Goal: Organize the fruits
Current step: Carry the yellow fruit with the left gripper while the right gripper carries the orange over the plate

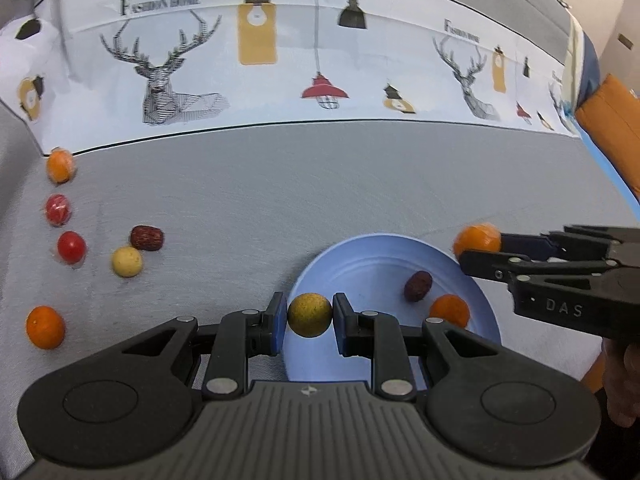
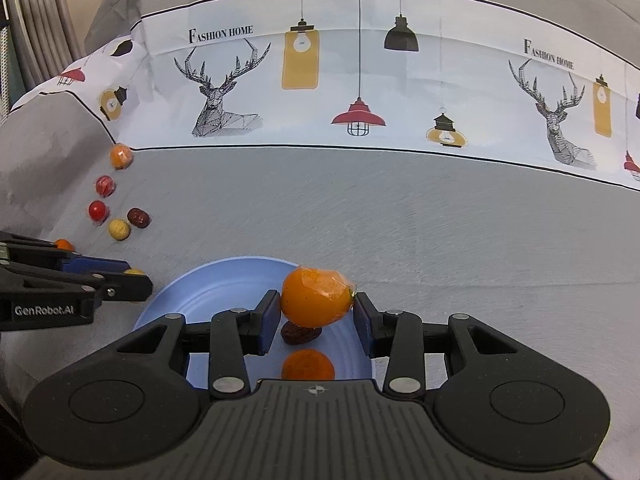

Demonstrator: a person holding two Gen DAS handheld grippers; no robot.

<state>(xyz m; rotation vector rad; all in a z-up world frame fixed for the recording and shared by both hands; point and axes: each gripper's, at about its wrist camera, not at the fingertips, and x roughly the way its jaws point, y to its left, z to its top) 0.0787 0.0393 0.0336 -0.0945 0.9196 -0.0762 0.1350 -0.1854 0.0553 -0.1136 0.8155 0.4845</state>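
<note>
My left gripper [image 1: 310, 316] is shut on a yellow-green round fruit [image 1: 310, 315] above the left rim of the blue plate [image 1: 360, 256]. My right gripper [image 2: 316, 312] is shut on a wrapped orange fruit [image 2: 316, 296] above the plate [image 2: 208, 288]; it shows in the left wrist view too [image 1: 477, 240]. On the plate lie a dark red date [image 1: 418, 285] and an orange fruit [image 1: 449, 310]. Loose fruits lie on the grey cloth at left: oranges [image 1: 61, 165] [image 1: 45, 327], red ones [image 1: 59, 210] [image 1: 71, 247], a date [image 1: 147, 237], a pale yellow ball [image 1: 127, 261].
A white cloth band [image 1: 280, 60] printed with deer and lamps runs across the back. An orange and blue object [image 1: 612, 120] sits at the far right edge. Grey cloth [image 2: 440, 220] stretches right of the plate.
</note>
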